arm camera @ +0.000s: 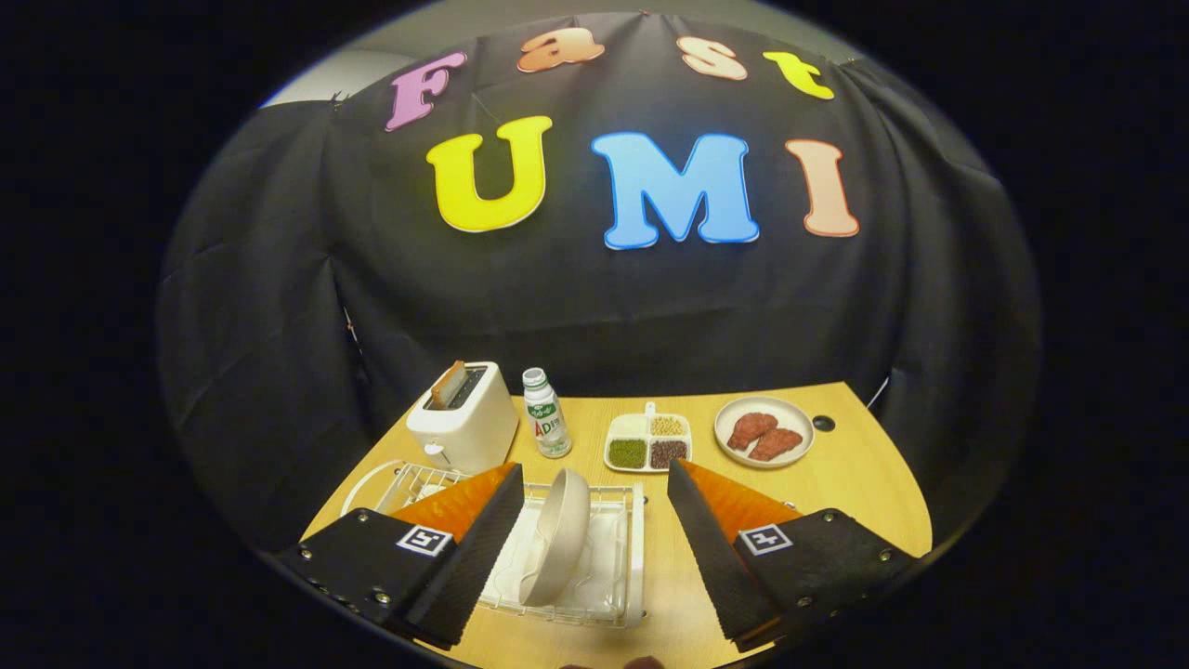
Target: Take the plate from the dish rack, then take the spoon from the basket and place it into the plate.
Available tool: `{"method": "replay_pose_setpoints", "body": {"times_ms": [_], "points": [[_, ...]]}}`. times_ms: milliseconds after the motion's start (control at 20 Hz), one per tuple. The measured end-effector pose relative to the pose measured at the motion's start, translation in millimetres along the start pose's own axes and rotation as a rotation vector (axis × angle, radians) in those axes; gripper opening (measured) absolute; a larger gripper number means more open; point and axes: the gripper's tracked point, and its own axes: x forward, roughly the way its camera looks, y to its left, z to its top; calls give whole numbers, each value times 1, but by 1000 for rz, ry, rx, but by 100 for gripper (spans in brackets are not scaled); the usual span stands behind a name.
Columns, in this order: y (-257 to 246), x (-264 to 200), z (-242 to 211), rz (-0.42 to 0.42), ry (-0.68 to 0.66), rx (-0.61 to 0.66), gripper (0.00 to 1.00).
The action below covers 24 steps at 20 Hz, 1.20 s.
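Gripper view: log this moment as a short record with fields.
gripper: open, fingers spread, touching nothing
plate: standing on edge in the dish rack, between the fingers, nearer the left one
dish rack: white wire rack on the wooden table
basket: wire basket partly behind the left finger; contents cannot be told
beyond the fingers: toaster with a slice of toast, bottle, divided tray, dish of meat
task stage: plate not yet taken
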Motion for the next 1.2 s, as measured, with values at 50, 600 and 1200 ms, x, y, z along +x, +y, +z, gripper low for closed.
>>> {"method": "replay_pose_setpoints", "body": {"times_ms": [50, 600, 1200], "points": [[1, 6, -6, -3, 39, 10, 96], [23, 81, -81, -14, 364, 70, 97], [31, 90, -119, -221, 563, -44, 29]]}}
